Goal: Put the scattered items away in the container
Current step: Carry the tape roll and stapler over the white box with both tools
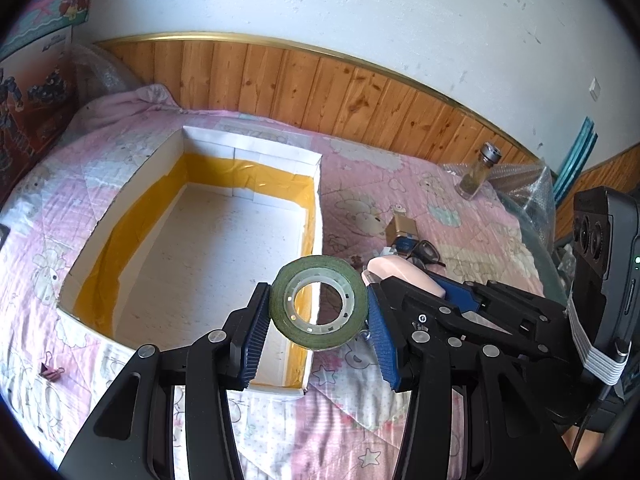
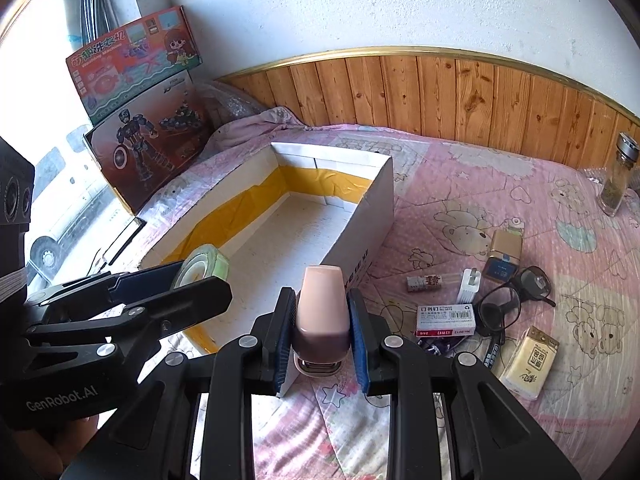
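A white open box with a yellow-taped inside (image 1: 256, 168) (image 2: 372, 216) stands on the pink bed cover. My left gripper (image 1: 318, 316) is shut on a green tape roll (image 1: 320, 303) and holds it above the box's near right corner; the roll also shows in the right wrist view (image 2: 204, 266). My right gripper (image 2: 322, 320) is shut on a pink stapler (image 2: 321, 308) and holds it just right of the left gripper, by the box's right wall. The stapler also shows in the left wrist view (image 1: 400, 276).
Scattered right of the box: a staple box (image 2: 446, 319), black glasses (image 2: 516, 296), a white plug (image 2: 469, 283), a gold box (image 2: 502, 256), a yellow pack (image 2: 528, 362) and a glass jar (image 2: 618, 174). A binder clip (image 1: 52, 372) lies left of the box. Toy boxes (image 2: 148, 120) stand by the wall.
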Available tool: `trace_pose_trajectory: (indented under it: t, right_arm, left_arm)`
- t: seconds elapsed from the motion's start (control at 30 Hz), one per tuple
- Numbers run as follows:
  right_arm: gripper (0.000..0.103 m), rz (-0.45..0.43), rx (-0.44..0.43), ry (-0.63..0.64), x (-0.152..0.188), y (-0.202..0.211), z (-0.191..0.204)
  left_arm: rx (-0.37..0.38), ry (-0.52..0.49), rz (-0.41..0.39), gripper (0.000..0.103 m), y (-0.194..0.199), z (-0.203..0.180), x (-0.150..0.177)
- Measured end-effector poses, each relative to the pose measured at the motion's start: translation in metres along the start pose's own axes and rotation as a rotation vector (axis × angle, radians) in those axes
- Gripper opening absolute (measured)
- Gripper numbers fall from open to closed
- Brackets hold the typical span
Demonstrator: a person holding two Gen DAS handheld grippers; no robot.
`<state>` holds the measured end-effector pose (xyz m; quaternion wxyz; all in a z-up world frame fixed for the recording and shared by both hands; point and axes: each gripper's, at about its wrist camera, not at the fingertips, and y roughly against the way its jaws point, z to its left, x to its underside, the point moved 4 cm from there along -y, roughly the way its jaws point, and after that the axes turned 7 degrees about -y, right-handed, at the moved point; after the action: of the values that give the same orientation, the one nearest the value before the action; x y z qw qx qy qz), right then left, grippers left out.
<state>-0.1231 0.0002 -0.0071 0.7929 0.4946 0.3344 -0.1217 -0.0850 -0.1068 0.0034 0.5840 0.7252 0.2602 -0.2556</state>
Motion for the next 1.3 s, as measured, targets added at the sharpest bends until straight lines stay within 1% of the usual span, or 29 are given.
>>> trace_pose_trajectory:
  t: [0.53,0.93,1.3]
  right_arm:
    - [0.027,0.028,-0.030,0.058,-0.026,-0.024,0.022]
    - [0.027,0.068,-0.052,0.077,-0.040,-0.049,0.031]
    - [0.027,0.103,-0.068,0.092,-0.055,-0.073,0.033]
  left_arm:
    - [-0.016,0.056,-0.005,0.049,-0.002,0.039,-0.020]
    - [-0.032,0.104,0.025,0.049,-0.016,0.071,-0.025]
    - [-0.043,0.111,0.050,0.049,-0.035,0.092,-0.039]
